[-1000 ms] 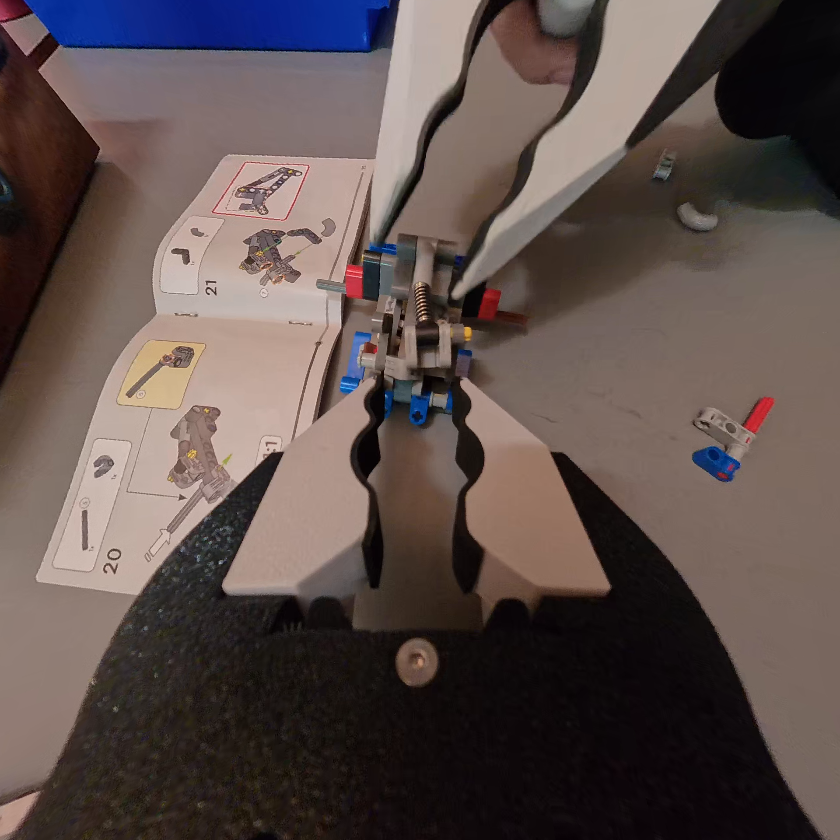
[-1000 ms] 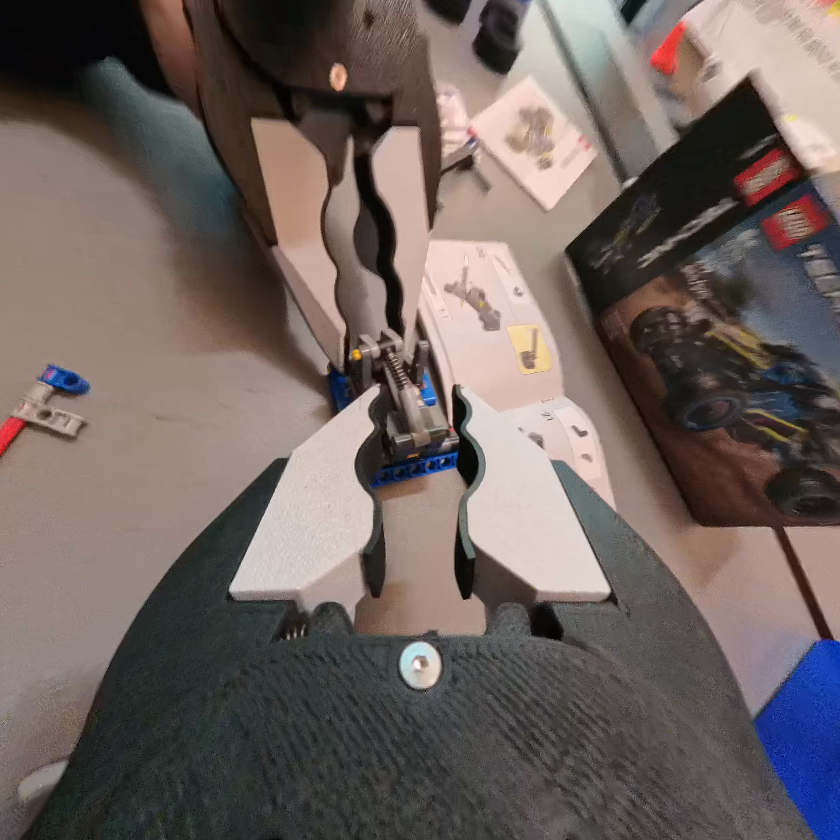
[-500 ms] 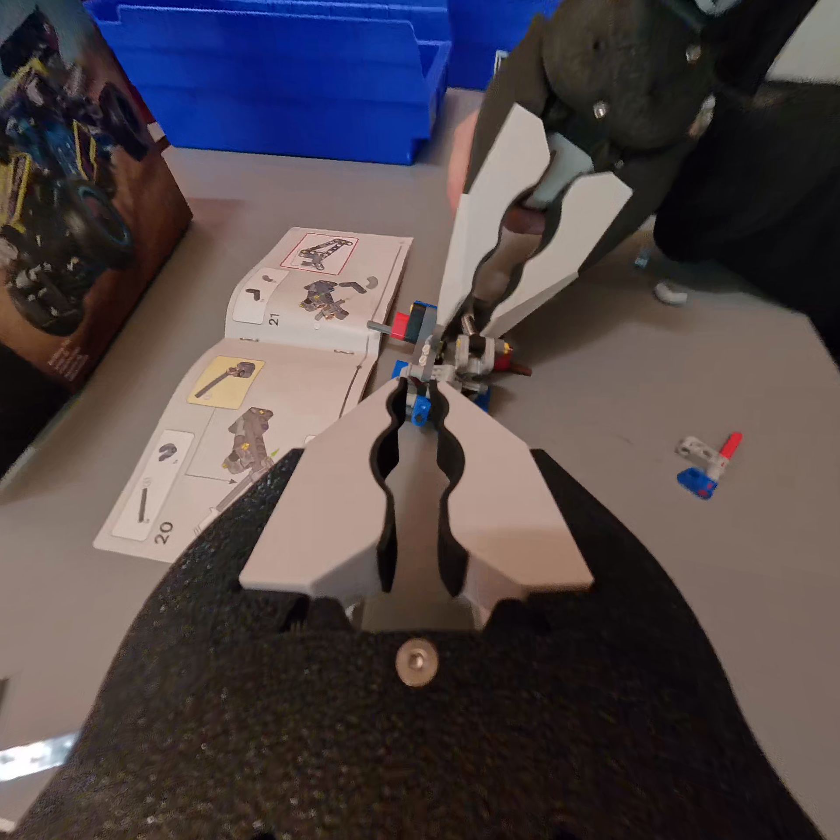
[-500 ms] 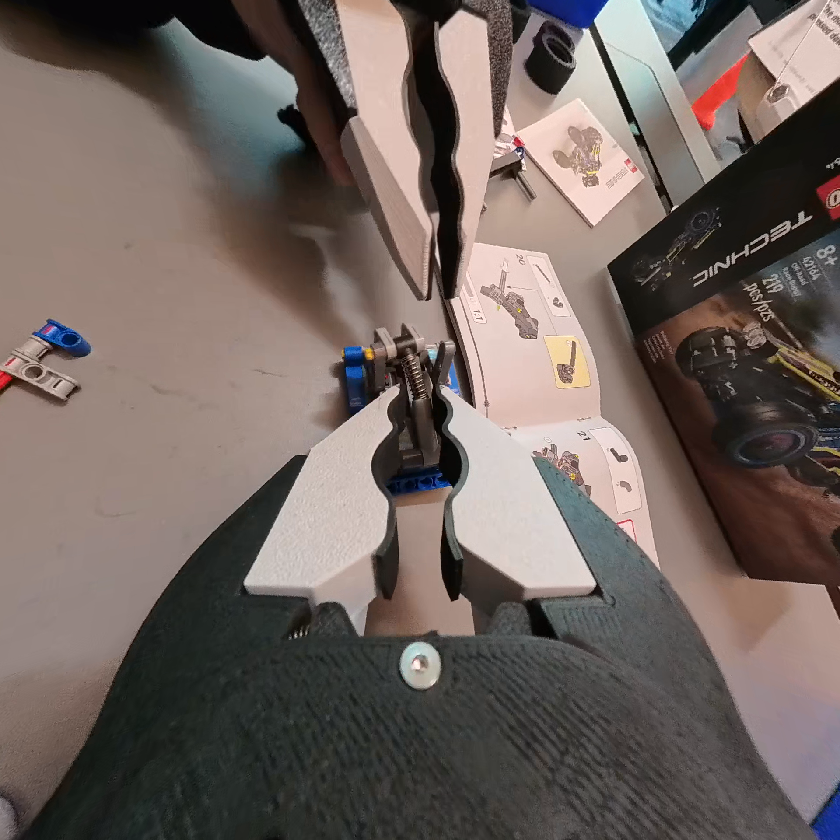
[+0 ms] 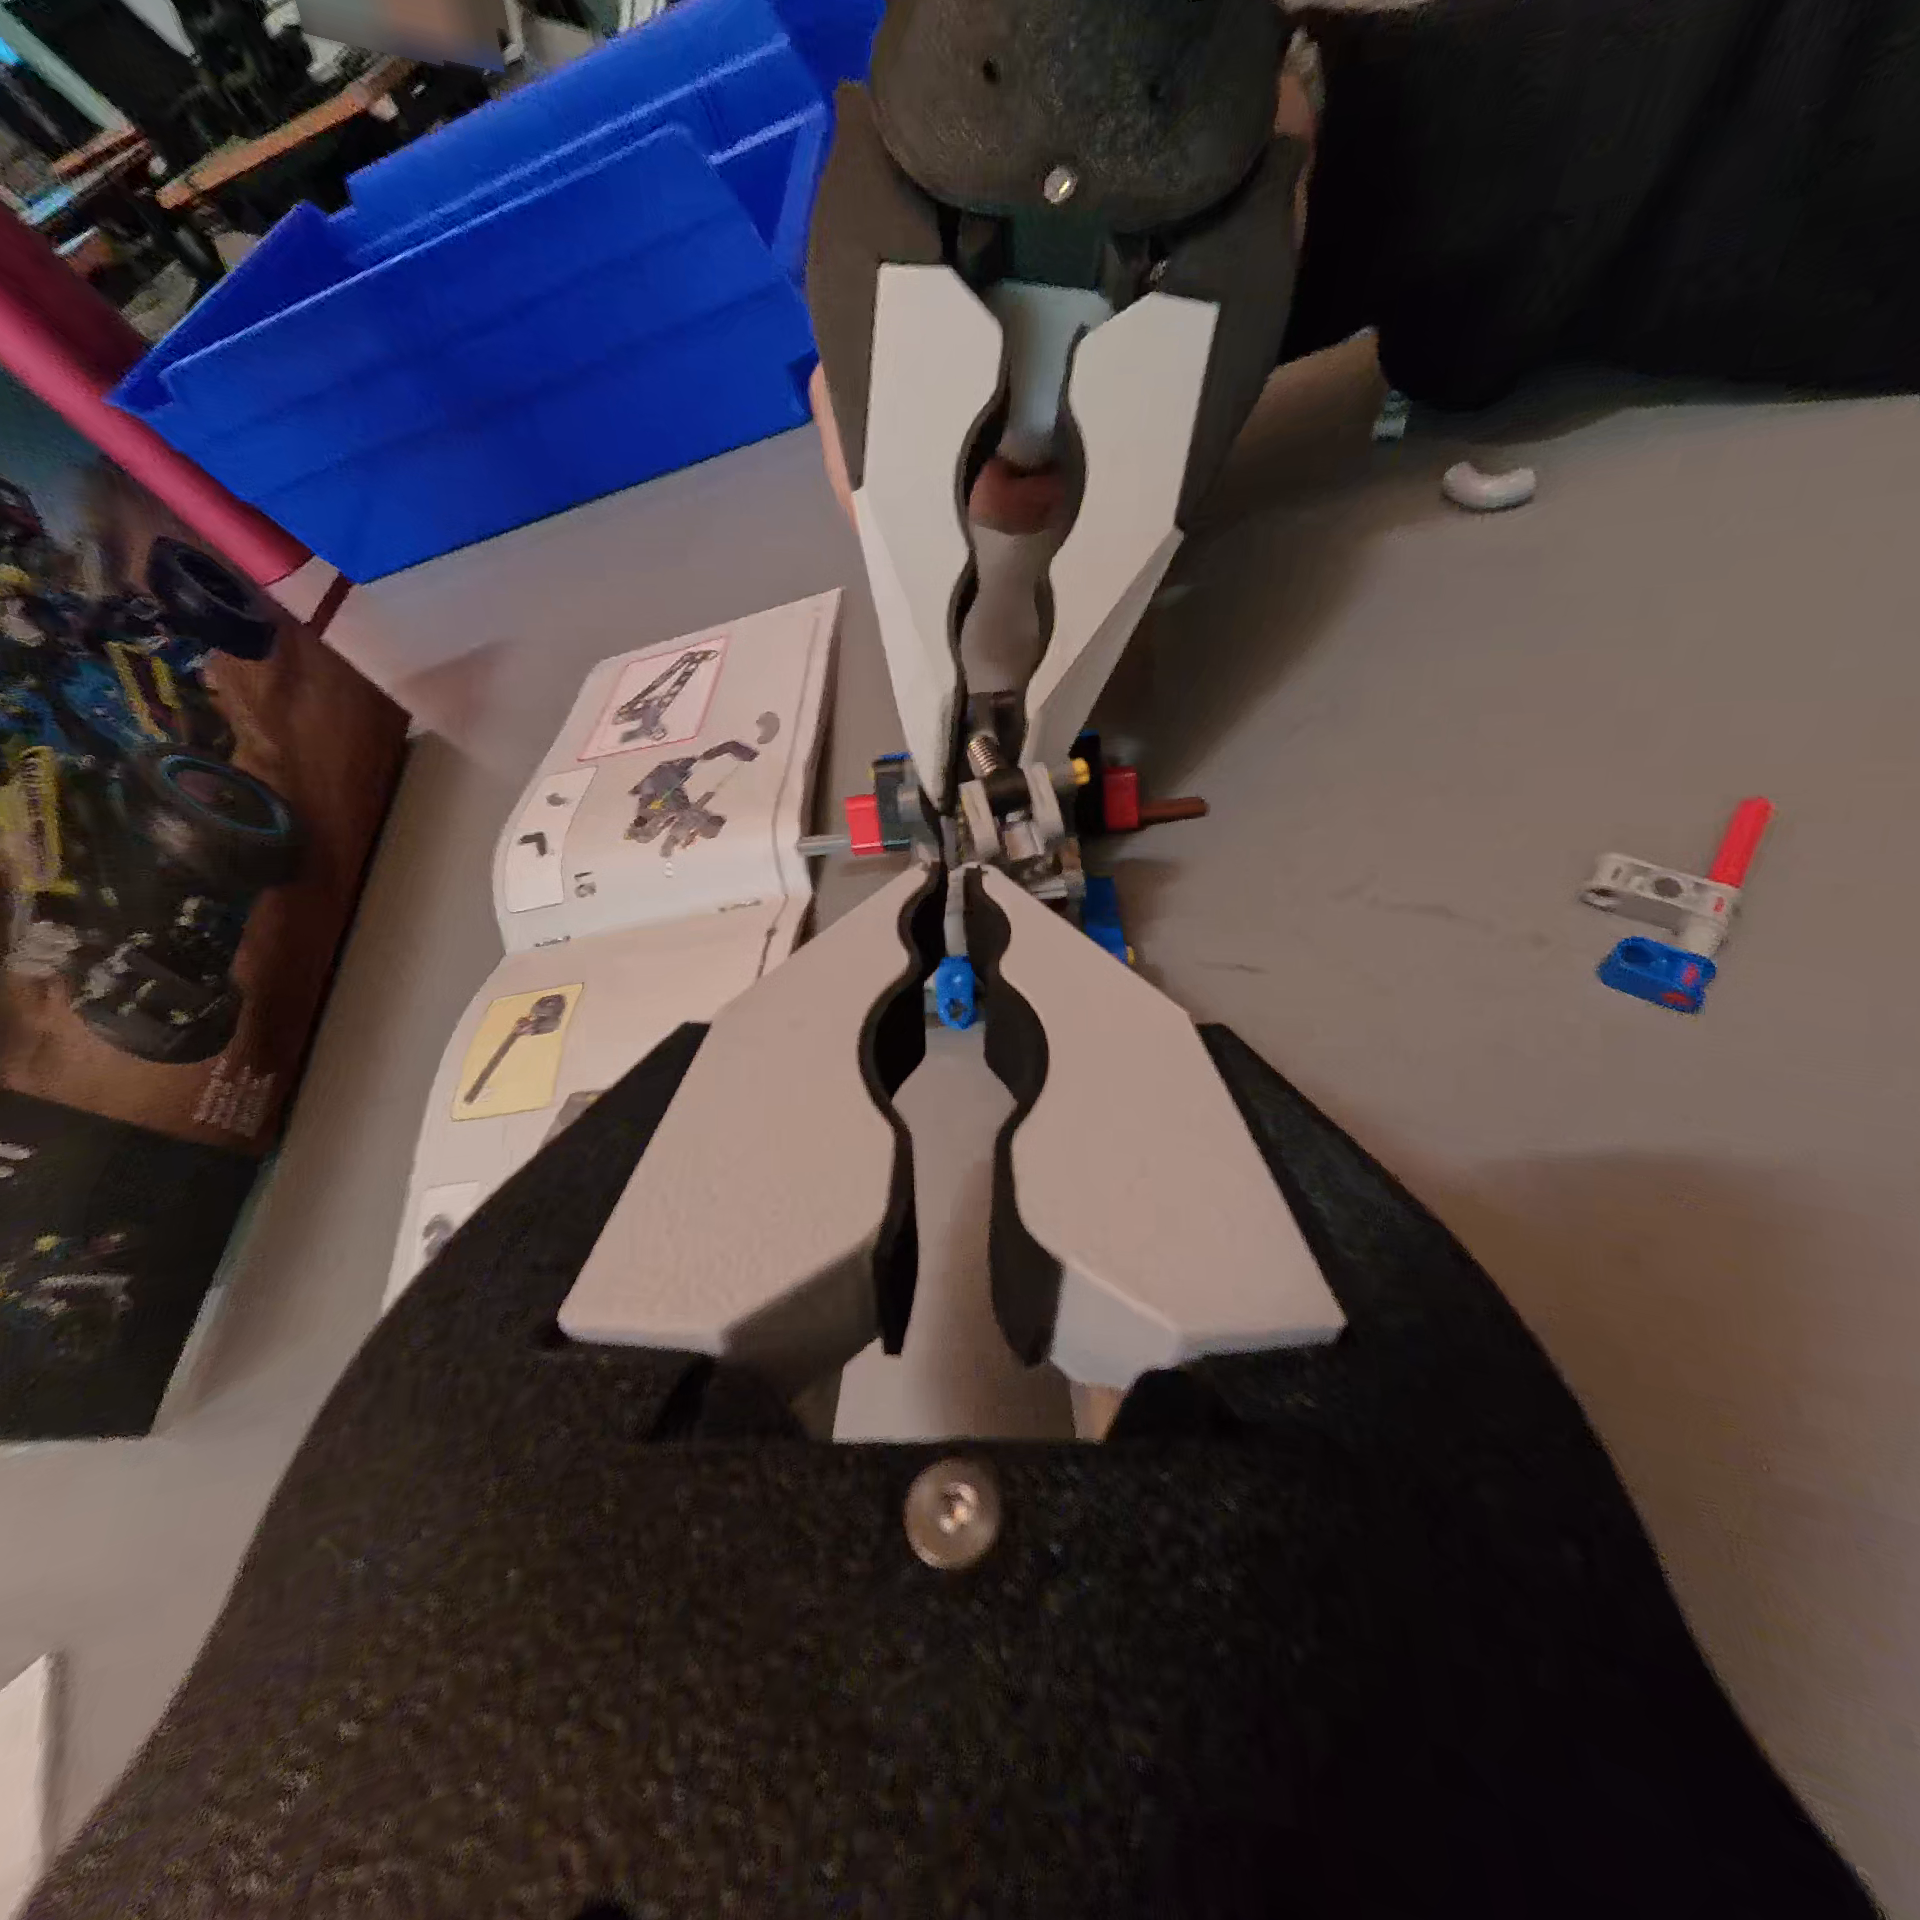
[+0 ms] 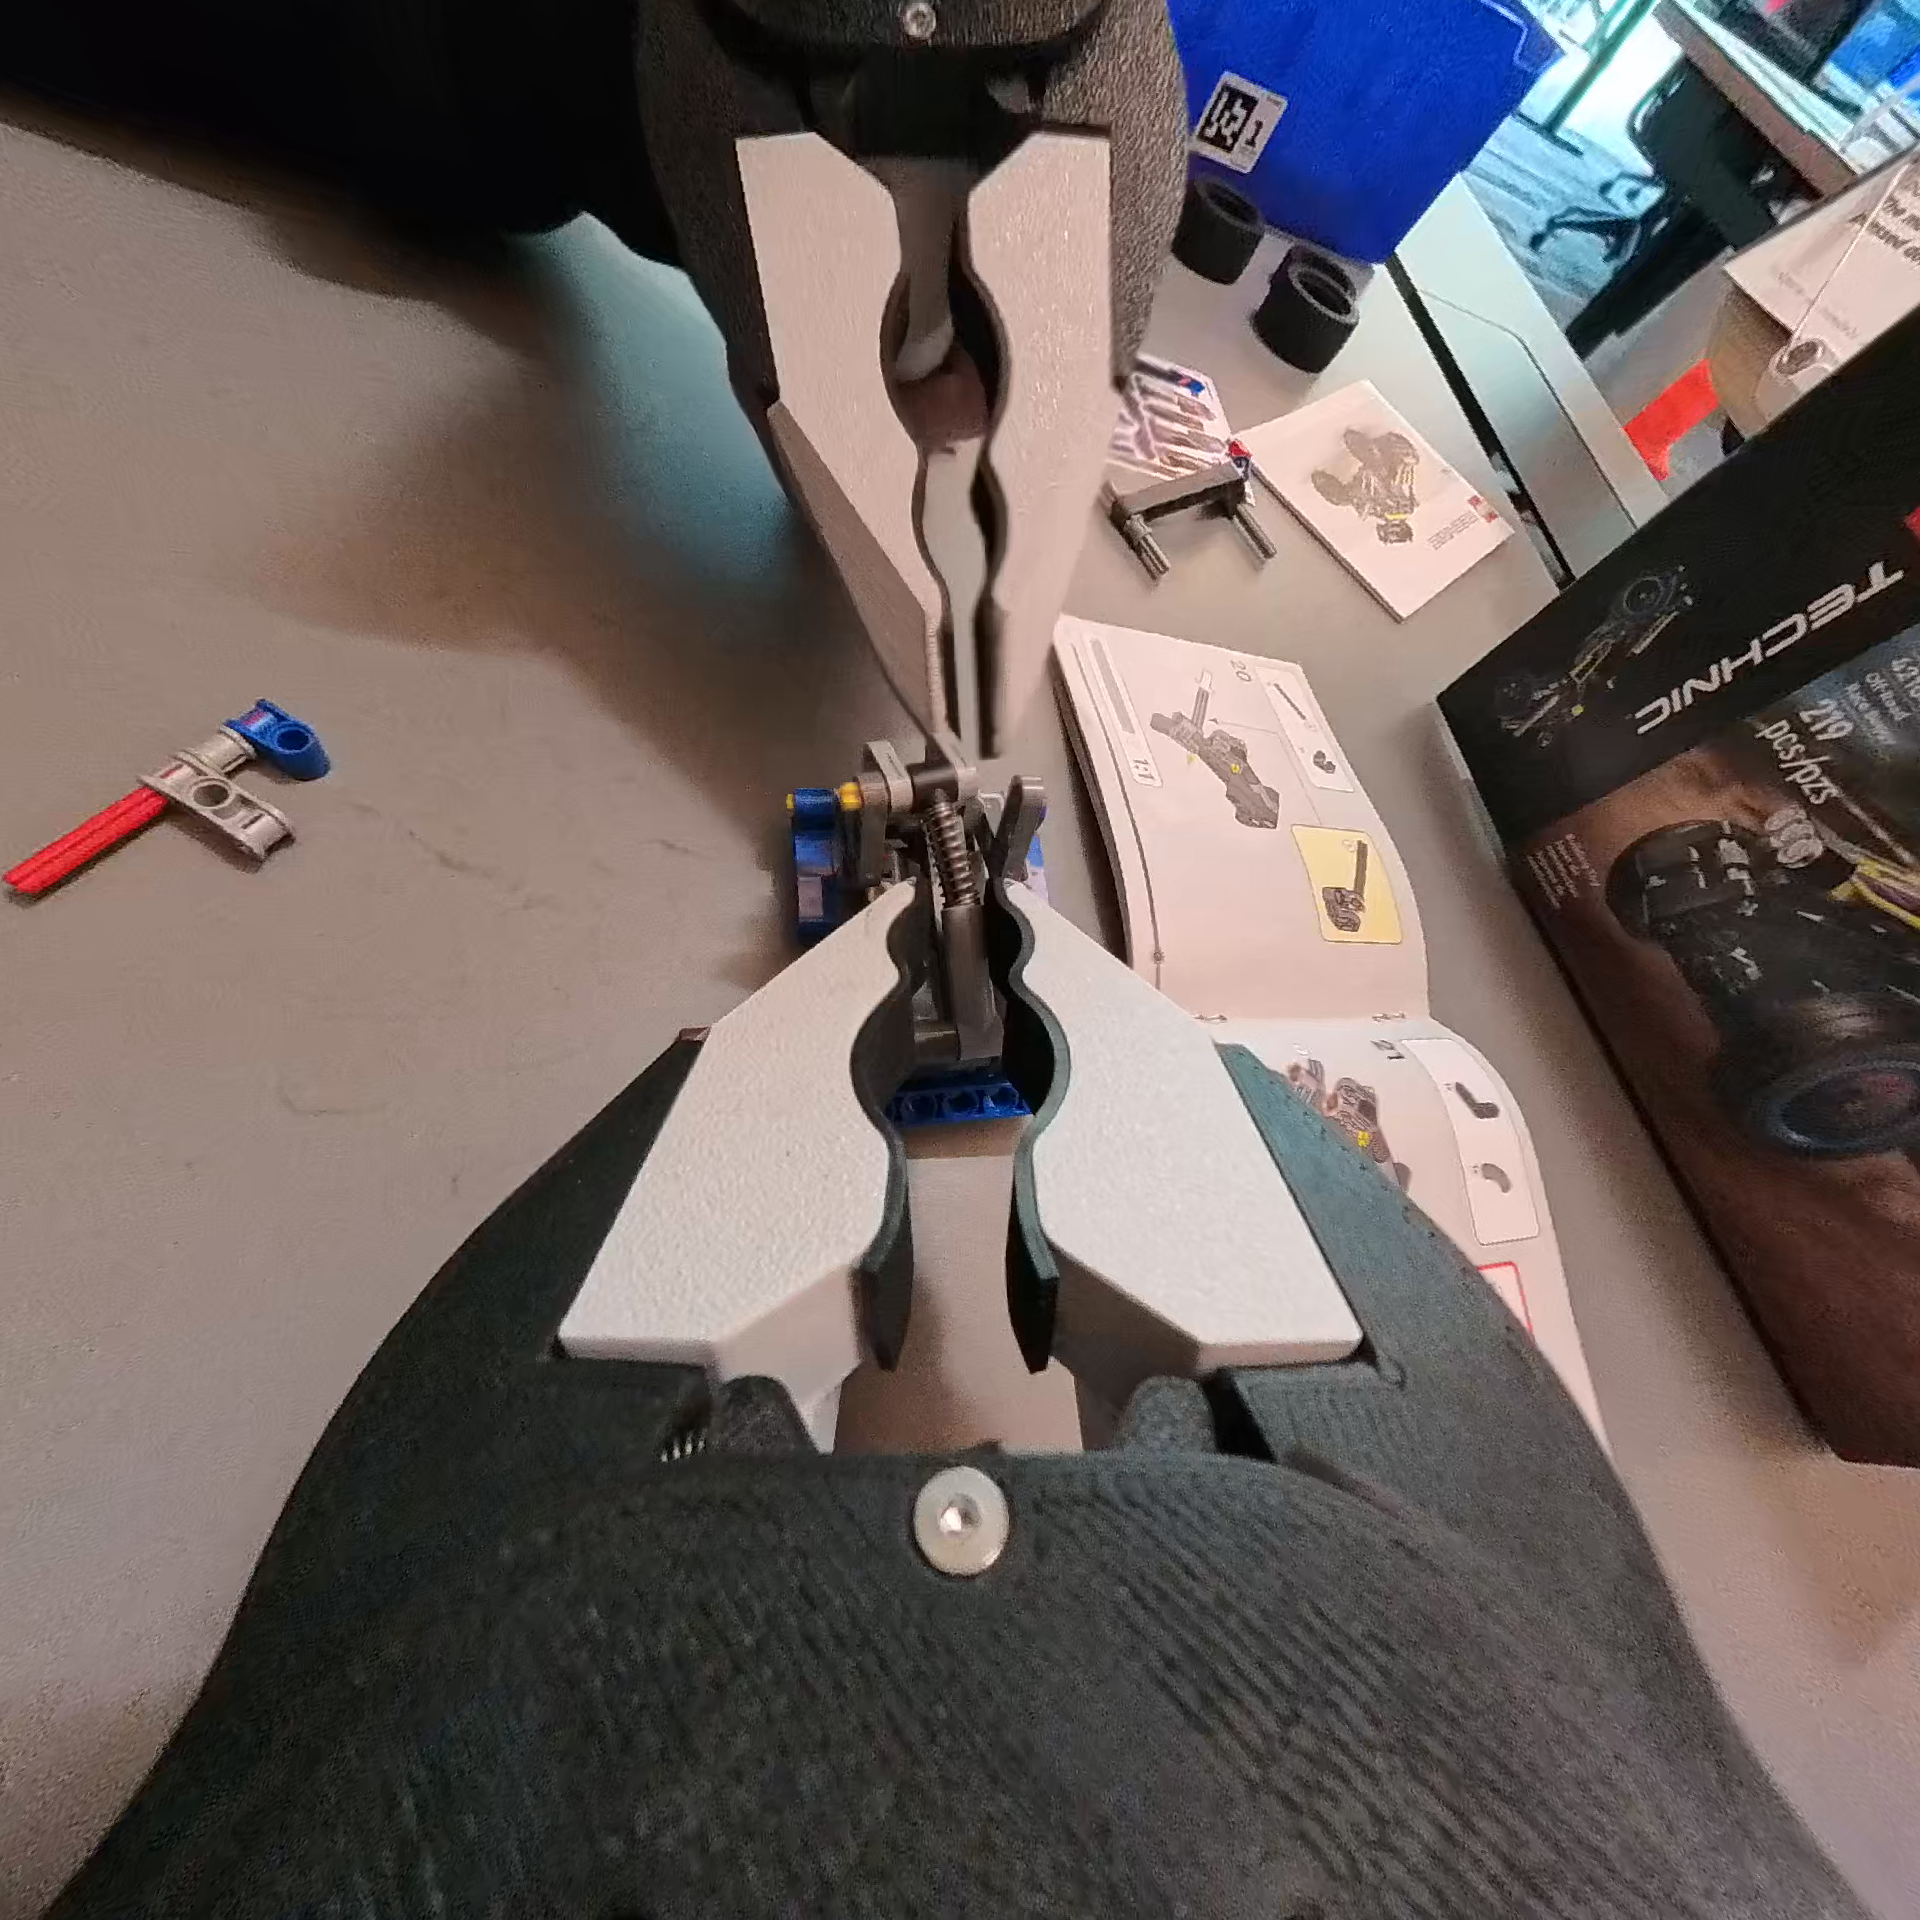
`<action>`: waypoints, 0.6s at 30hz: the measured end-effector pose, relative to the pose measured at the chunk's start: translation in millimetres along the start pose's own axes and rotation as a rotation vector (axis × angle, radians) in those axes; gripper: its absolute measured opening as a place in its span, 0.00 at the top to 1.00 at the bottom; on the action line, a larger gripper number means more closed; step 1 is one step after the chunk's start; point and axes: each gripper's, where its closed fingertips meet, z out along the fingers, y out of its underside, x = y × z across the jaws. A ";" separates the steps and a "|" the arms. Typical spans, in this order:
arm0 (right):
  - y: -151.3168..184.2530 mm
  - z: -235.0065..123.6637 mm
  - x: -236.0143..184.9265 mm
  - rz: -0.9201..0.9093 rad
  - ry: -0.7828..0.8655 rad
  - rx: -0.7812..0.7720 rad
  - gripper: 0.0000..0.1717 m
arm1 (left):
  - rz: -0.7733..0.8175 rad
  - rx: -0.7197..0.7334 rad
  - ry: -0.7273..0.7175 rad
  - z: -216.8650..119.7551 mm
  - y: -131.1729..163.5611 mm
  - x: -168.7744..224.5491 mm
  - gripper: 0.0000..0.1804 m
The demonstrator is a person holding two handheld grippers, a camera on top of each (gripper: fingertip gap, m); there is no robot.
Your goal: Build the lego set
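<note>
Left wrist view: the left gripper [image 5: 954, 888] is closed down almost completely, tips pinching a thin light grey tab at the near edge of the brick assembly [image 5: 1023, 821], which sits on the grey table [image 5: 1455, 1091] dead ahead of the tips. The assembly's long axis, the axle with red bushes, runs crosswise to these fingers. The right gripper [image 5: 987, 748] comes in from the far side, pointing back at the camera. The left fingers cover the assembly's near underside, and the frame is a bit blurred.

Right wrist view: the right gripper [image 6: 961, 935] is narrowed onto the dark grey shock absorber [image 6: 961, 914] with its spring, pads pressing its body; that part runs along the fingers. The left gripper [image 6: 961, 727] touches the top crossbar. An open instruction booklet [image 6: 1247, 831] lies just beside the assembly, and a small loose grey, red and blue piece [image 6: 208, 790] well apart.
</note>
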 end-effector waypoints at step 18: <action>0.3 -3.6 -2.5 0.010 -0.017 0.046 0.97 | 0.252 -0.227 0.035 10.3 36.7 18.3 1.00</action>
